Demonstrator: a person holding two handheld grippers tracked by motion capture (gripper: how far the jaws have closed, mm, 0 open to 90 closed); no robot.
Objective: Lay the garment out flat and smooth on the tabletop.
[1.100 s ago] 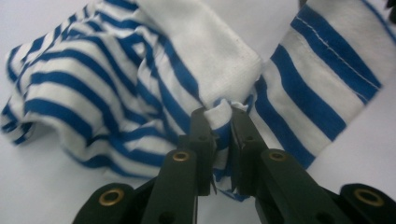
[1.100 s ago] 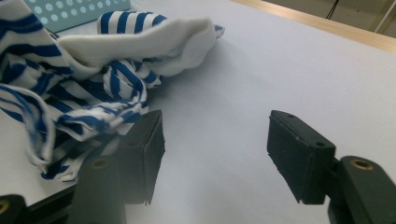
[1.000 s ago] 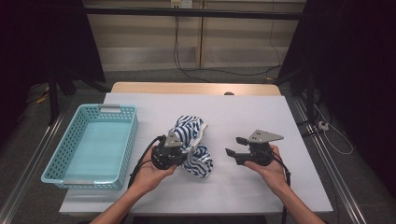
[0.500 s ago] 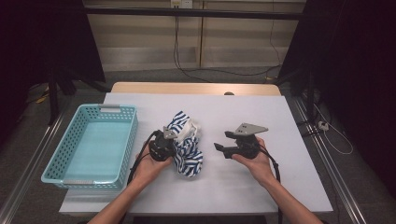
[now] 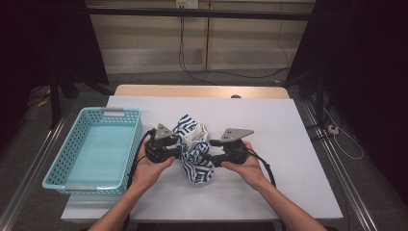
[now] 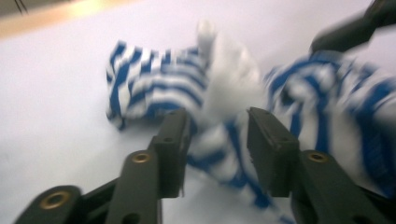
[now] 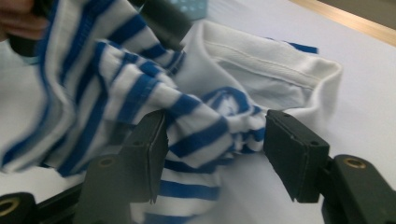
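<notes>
A: Found the striped garment (image 5: pixel 195 149) where?

B: Crumpled at the middle of the table (image 5: pixel 293 144), well apart from the teal basket (image 5: pixel 62 179) at the left edge. Lay flanked on both sides, with the left gripper (image 5: pixel 177 151) at its left flank and the right gripper (image 5: pixel 210 156) at its right.

A: Held by either?

B: Not gripped, going by the two gripper views. Had just been opening the left gripper's jaws. Saw them parted, with blurred striped folds between and beyond the pads but nothing pinched. Released, then.

A: And the right gripper?

B: Had just been closing a little. Stood astride a striped fold near the white collar edge, with one pad against the cloth and the other just short of it. Not yet clamped, by the look of it.

A: Changed from a moment earlier?

B: Yes. Sat bunched against the left gripper then, with the right gripper well apart, out to the right. Since then, brought the right one in across the table to the cloth and let go on the left.

A: Meaning what for the job?

B: Looked like a re-grip: dropped one hold to take a better one, perhaps to spread or fold the thing, perhaps to lift it toward the basket. Could not tell which. Left the cloth loose on the table for now, so carried nothing yet. Needed a firm pinch on the right first, and risked catching only a thin fold and dragging the heap
</notes>
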